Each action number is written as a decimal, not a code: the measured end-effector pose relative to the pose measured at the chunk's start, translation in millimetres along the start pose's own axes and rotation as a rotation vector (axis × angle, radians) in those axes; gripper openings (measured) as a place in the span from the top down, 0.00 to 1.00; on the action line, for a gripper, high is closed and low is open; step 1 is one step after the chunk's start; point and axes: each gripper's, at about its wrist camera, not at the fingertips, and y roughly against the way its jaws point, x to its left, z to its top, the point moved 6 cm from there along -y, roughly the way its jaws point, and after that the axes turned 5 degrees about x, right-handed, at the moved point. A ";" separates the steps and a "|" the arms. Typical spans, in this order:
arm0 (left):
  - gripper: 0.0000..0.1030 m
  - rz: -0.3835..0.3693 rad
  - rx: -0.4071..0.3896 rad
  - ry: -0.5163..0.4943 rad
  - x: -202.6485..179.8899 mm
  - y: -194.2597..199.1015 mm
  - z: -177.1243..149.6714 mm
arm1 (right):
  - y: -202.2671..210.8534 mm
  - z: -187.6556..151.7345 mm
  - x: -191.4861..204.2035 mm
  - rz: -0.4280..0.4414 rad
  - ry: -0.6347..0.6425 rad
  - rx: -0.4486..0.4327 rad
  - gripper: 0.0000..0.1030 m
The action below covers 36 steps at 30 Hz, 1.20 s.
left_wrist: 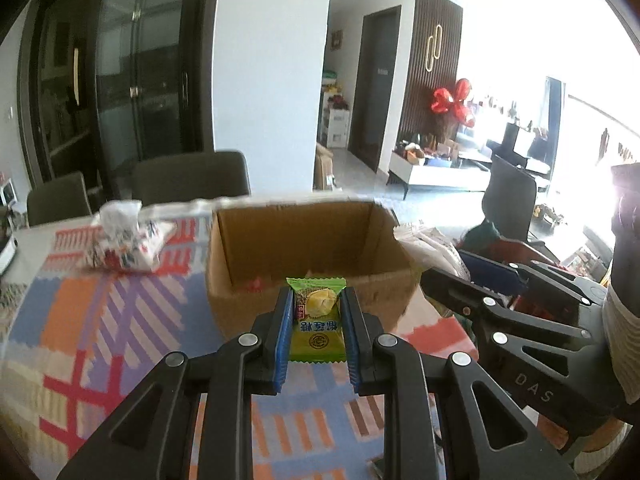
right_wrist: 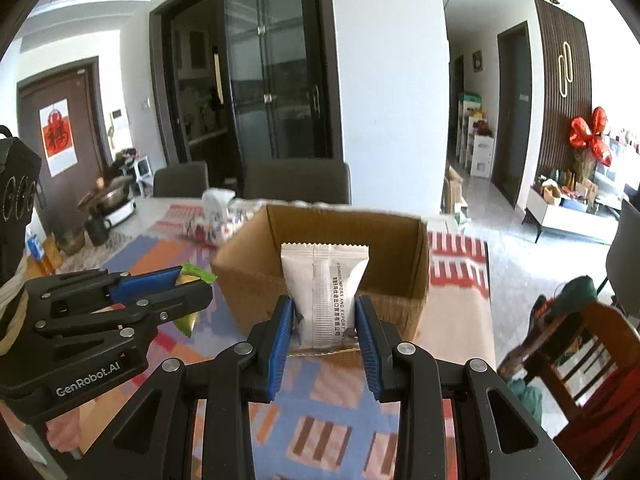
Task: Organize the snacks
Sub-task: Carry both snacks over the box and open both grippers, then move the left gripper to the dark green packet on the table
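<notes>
My left gripper (left_wrist: 316,300) is shut on a green durian candy packet (left_wrist: 317,322), held above the patterned cloth just in front of the open cardboard box (left_wrist: 304,236). My right gripper (right_wrist: 323,308) is shut on a white snack packet (right_wrist: 322,288), held upright at the near wall of the same box (right_wrist: 340,224). In the right wrist view the left gripper (right_wrist: 192,280) shows at the left with the green packet (right_wrist: 196,274) between its pads. In the left wrist view the right gripper (left_wrist: 480,276) shows at the right. A red item lies inside the box (left_wrist: 254,282).
A tissue pack (left_wrist: 120,240) lies on the colourful tablecloth (left_wrist: 100,340) left of the box. Grey chairs (left_wrist: 188,178) stand behind the table. A pot and mug (right_wrist: 100,216) sit at the far left. A wooden chair (right_wrist: 580,360) stands at the right.
</notes>
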 end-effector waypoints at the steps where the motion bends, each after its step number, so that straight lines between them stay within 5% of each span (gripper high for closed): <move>1: 0.77 0.007 -0.007 -0.005 0.6 0.3 5.3 | 0.4 5.6 0.0 0.000 0.002 -0.006 0.68; 24: 0.76 0.086 0.053 -0.012 38.7 -76.0 66.8 | -68.9 54.0 -27.6 -0.020 -0.004 0.084 0.67; 27: 0.49 0.138 0.047 -0.019 42.5 -77.8 67.9 | -76.0 53.7 -30.4 -0.042 -0.009 0.092 0.63; 29: 0.47 0.166 0.024 -0.024 45.4 -73.1 66.4 | -75.6 51.4 -34.0 -0.065 -0.017 0.094 0.50; 36: 0.45 0.160 0.006 -0.044 32.2 -46.4 39.9 | -50.7 30.8 -33.7 -0.085 -0.026 0.072 0.47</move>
